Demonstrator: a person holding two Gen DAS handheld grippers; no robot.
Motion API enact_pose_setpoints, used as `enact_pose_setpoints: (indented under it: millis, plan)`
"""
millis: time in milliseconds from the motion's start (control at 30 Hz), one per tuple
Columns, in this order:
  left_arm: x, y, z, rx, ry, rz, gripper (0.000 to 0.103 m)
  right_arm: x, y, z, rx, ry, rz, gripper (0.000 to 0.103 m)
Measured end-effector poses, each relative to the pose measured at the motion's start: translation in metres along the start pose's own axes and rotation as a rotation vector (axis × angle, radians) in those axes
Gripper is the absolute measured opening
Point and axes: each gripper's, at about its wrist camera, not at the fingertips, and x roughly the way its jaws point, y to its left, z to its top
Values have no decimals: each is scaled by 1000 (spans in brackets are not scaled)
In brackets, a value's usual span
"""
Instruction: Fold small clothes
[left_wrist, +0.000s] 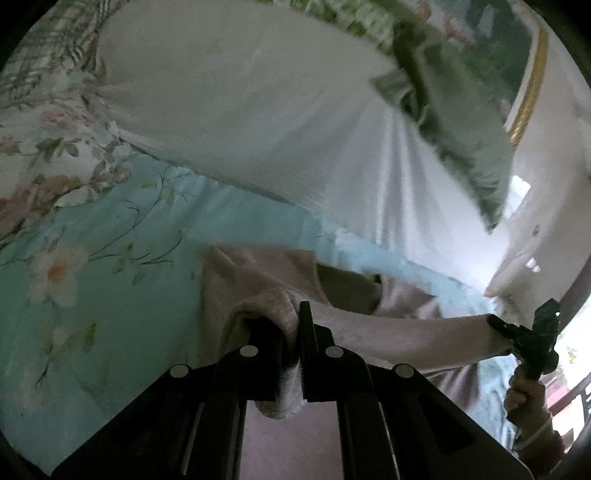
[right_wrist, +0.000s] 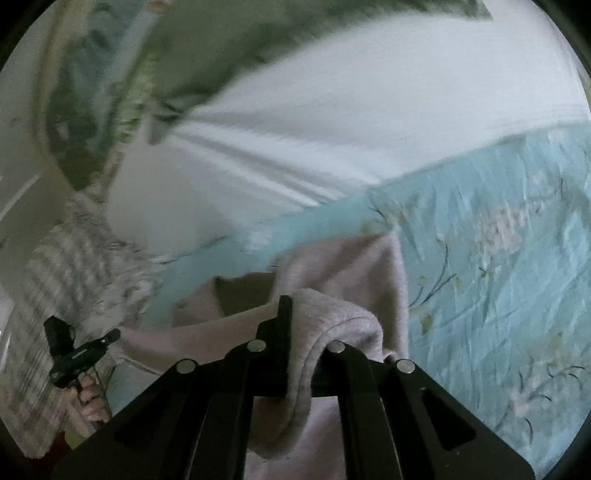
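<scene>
A small pale pink garment (left_wrist: 280, 277) hangs stretched between my two grippers above a light blue floral bedsheet (left_wrist: 92, 258). My left gripper (left_wrist: 291, 325) is shut on one corner of the garment, whose fabric bunches over the fingers. In the right wrist view my right gripper (right_wrist: 295, 321) is shut on the opposite corner of the garment (right_wrist: 343, 273). Each view shows the other gripper at its edge, held by a hand: the right gripper (left_wrist: 496, 323) and the left gripper (right_wrist: 114, 336). The rest of the garment droops below and toward the bed.
A white pillow (left_wrist: 240, 103) lies beyond the garment, with a green cushion (left_wrist: 458, 136) beside it. A floral quilt (left_wrist: 44, 122) is at the left. A grey checked cloth (right_wrist: 62, 273) lies at the bed's edge in the right wrist view. Both views are blurred.
</scene>
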Motion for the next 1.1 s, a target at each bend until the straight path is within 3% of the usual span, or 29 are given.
enact_pose_setpoints:
  millis: [233, 367, 400, 467, 633, 867, 1000, 1100]
  plan:
    - [93, 24, 0, -14, 122, 97, 6, 60, -26, -8, 57, 107, -105, 6]
    - [124, 44, -7, -62, 182, 118, 9, 55, -37, -9, 115, 114, -68, 8]
    - [123, 47, -8, -77, 184, 108, 9, 47, -40, -8, 123, 101, -65, 12]
    - [114, 51, -12, -103, 183, 82, 23, 27, -38, -8, 109, 56, -77, 22]
    - [69, 33, -39, -81, 167, 18, 39, -13, -1, -23, -6, 8, -38, 24]
    - [58, -13, -97, 4, 282, -71, 41, 2, 45, -63, -217, 150, 53, 24]
    - [71, -29, -105, 85, 305, -32, 41, 43, 63, -87, -378, 319, -8, 24]
    - [88, -21, -95, 68, 327, -39, 41, 66, 50, -80, -369, 360, -66, 22]
